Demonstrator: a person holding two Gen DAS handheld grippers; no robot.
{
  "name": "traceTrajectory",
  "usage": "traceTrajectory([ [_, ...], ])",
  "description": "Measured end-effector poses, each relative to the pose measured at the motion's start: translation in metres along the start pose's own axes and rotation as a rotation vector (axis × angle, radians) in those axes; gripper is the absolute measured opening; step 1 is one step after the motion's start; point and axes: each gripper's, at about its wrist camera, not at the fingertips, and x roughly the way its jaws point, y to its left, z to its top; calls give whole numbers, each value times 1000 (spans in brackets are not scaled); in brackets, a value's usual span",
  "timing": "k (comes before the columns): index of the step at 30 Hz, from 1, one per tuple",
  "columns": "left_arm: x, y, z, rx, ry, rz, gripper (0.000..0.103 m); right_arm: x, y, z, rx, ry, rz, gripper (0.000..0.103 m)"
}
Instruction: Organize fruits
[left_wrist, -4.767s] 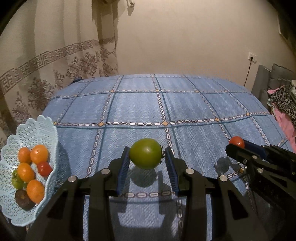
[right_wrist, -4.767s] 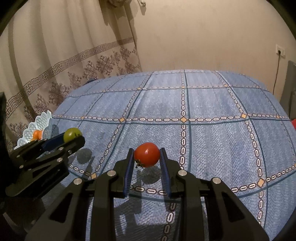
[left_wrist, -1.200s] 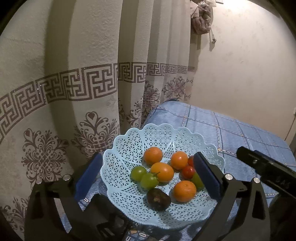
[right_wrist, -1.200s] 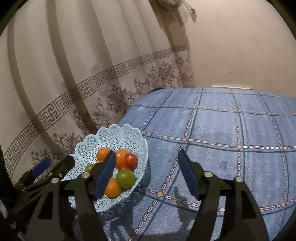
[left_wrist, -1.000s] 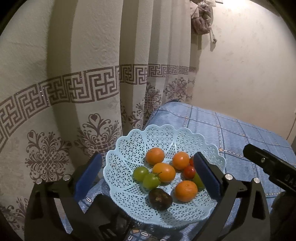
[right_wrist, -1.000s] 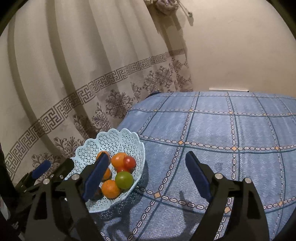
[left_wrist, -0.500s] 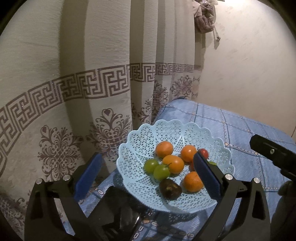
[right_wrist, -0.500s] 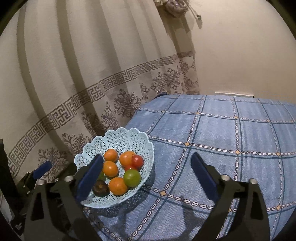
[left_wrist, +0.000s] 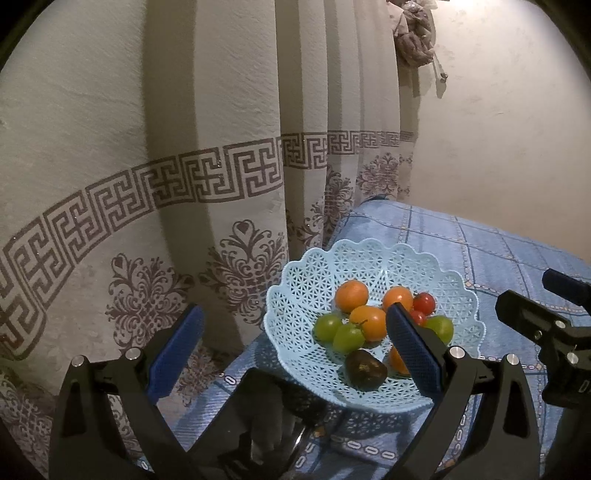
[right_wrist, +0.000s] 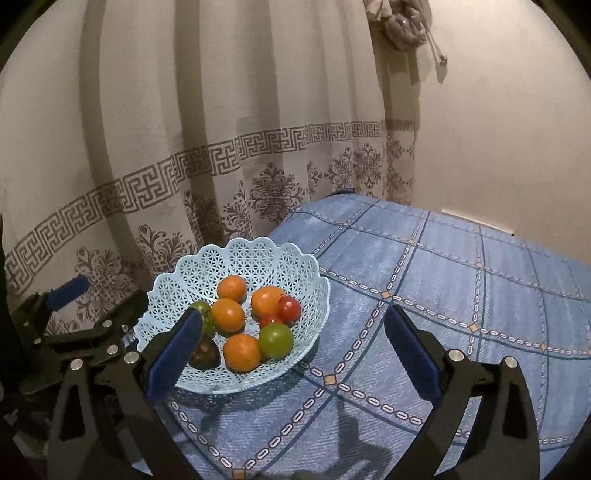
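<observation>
While both sets of jaws stand wide apart and hold nothing, the fruit sits piled in a pale-blue lattice plastic basket (right_wrist: 236, 254) with a scalloped rim, on a blue checked cloth (right_wrist: 461, 295). Left gripper (left_wrist: 295, 339) and right gripper (right_wrist: 293, 341) carry ribbed blue pads. Round oranges (right_wrist: 242, 352), glossy tomatoes (right_wrist: 275, 339) and one dark fruit (right_wrist: 205, 354) lie touching.

Right wrist view: fruit basket at rest

We see our right gripper (right_wrist: 293, 349) spread wide and empty above the blue cloth (right_wrist: 443, 295); the basket (right_wrist: 258, 254) holds oranges, tomatoes and a dark fruit (right_wrist: 205, 352); the left gripper (right_wrist: 99, 299) sits beside it.
</observation>
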Motion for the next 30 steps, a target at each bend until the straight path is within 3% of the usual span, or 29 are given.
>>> traceTrajectory([
  [9,0,2,1,7,-11,25,100,0,-4,-1,19,6,10,98],
  [16,0,1,1,14,-11,24,100,-10,12,-3,-51,-47,27,98],
  [30,7,1,-1,31,3,33,100,4,18,-11,-68,17,27,98],
])
